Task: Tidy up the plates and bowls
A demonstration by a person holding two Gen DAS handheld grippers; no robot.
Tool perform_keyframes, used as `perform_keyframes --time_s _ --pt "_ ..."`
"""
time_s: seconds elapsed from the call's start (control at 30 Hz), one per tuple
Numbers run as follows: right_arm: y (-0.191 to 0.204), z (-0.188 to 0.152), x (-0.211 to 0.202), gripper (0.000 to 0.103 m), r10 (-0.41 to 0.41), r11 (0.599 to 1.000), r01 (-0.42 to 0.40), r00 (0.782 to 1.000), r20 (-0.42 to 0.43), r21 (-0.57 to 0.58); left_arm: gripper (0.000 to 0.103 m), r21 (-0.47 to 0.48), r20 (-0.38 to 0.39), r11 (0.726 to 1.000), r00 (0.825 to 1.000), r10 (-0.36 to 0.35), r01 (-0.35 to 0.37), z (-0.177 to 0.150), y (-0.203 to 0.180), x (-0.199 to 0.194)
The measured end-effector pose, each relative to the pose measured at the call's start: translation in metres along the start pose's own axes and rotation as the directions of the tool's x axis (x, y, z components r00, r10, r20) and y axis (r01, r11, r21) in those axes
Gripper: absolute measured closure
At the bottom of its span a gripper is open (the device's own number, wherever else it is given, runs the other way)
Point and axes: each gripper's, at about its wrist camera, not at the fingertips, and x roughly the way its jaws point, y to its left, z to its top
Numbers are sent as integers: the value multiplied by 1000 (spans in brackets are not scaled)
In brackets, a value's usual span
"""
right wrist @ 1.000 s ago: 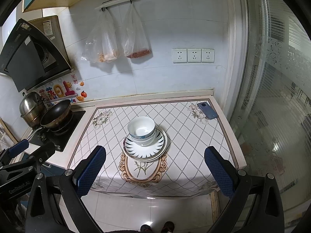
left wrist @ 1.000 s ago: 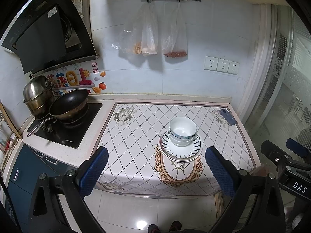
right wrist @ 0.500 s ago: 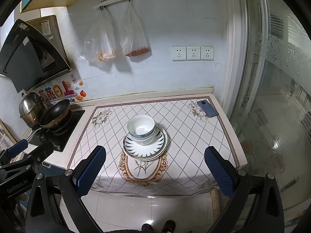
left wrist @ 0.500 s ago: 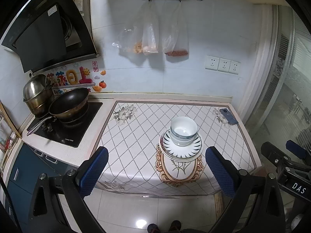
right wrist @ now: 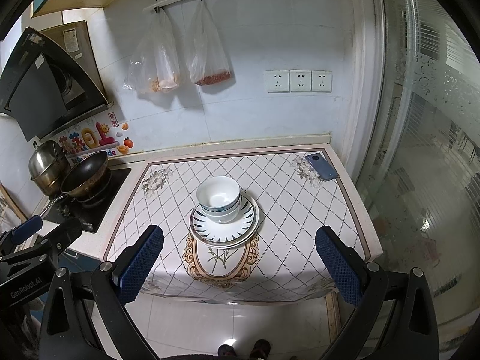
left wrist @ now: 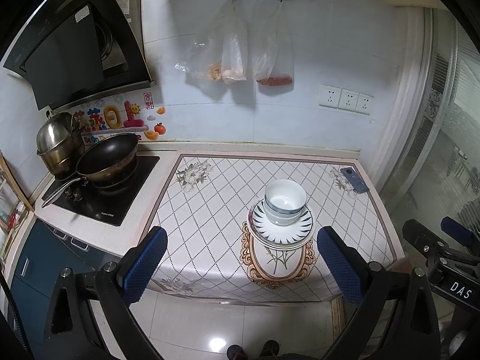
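Note:
White bowls (left wrist: 285, 202) with blue rims sit nested on a stack of patterned plates (left wrist: 282, 231) on the tiled counter (left wrist: 210, 210). The same bowls (right wrist: 219, 199) and plates (right wrist: 225, 228) show in the right wrist view. My left gripper (left wrist: 241, 262) is open and empty, held back from the counter's front edge, above the floor. My right gripper (right wrist: 238, 261) is open and empty, likewise back from the edge. Each gripper shows at the edge of the other's view.
A blue phone (left wrist: 354, 180) lies at the counter's far right corner. A black wok (left wrist: 106, 159) and steel pot (left wrist: 57, 141) sit on the hob at left. Plastic bags (left wrist: 234, 51) hang on the wall. A glass partition (right wrist: 426, 150) stands at right.
Both grippers have drifted slightly back from the counter, so the stack looks a little smaller. Nothing on the counter has moved.

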Motion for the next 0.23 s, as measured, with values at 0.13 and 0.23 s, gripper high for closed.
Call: perform_keyframes --time_s 0.13,0.23 --pt "0 -1 2 0 1 1000 -1 1000 -3 -2 1 1 1 1000 1000 1 -1 0 1 1" --pt "0 -1 3 0 2 1000 -2 1000 -3 -2 1 -1 4 1000 1000 2 -2 1 2 1"
